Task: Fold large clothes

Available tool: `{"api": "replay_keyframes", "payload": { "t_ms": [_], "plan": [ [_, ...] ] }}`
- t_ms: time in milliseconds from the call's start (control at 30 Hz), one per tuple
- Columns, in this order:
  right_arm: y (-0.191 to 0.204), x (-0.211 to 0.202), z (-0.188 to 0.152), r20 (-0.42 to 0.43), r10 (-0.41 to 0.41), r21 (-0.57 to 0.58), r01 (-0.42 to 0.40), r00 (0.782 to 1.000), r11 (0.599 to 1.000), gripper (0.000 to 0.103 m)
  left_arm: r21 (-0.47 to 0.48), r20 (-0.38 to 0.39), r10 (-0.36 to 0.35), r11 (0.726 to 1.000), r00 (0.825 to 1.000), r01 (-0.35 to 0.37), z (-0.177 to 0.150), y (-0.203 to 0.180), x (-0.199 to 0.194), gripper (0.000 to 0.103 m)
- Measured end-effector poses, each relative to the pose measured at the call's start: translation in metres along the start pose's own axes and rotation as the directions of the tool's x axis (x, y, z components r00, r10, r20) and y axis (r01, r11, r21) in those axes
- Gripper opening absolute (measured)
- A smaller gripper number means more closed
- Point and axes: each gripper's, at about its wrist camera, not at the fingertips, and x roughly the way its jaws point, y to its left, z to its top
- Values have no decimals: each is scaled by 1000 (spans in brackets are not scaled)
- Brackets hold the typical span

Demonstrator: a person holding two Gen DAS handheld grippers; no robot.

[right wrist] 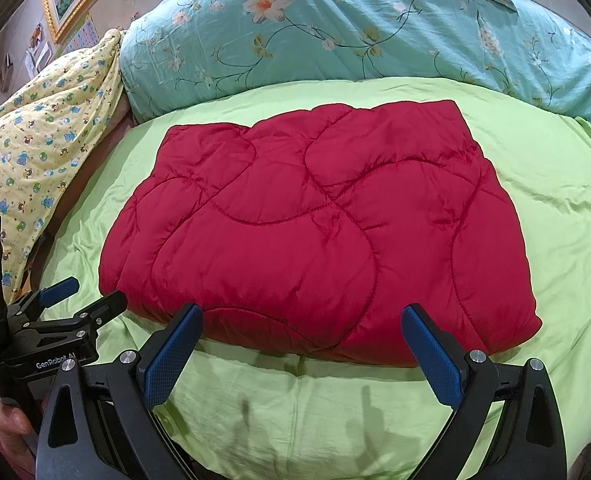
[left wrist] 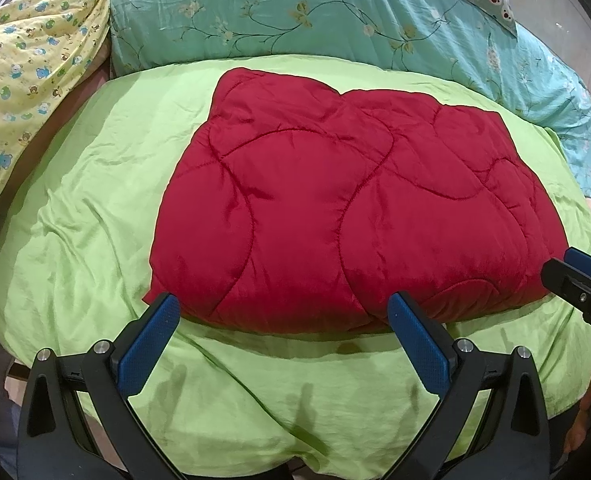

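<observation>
The left gripper (left wrist: 283,316) is seen with its blue pads spread wide and nothing between them, poised over the near edge of the red quilted garment (left wrist: 335,208); the right gripper (right wrist: 301,328) is likewise spread and empty, held at the same near edge but further toward the garment's right end. Each tool is glimpsed in the other's camera: the right gripper at the right border of the left wrist view, beside the garment's near right corner, and the left gripper low at the left of the right wrist view, just off the near left corner. The garment is laid as a thick folded rectangle on the green sheet (left wrist: 95,200), directly ahead of both tools, with its long axis running left to right across their line of approach. The near folded edge is judged to be the reachable one, each corner falling to the hand on its own side, neither being clearly nearer. A teal floral quilt (left wrist: 295,12) and a yellow printed quilt (left wrist: 27,64) are heaped beyond and to the left, well apart from the garment. A further fold would probably be made by lifting the near edge away toward the far edge.
</observation>
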Motion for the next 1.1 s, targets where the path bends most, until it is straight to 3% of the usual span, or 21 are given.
{"api": "replay_keyframes", "payload": {
  "t_ms": [1100],
  "plan": [
    [1, -3, 7, 5, 3, -1, -3, 1000, 1000, 100, 5, 33, 15, 1000, 999, -15, 1, -5, -4, 103]
  ]
}}
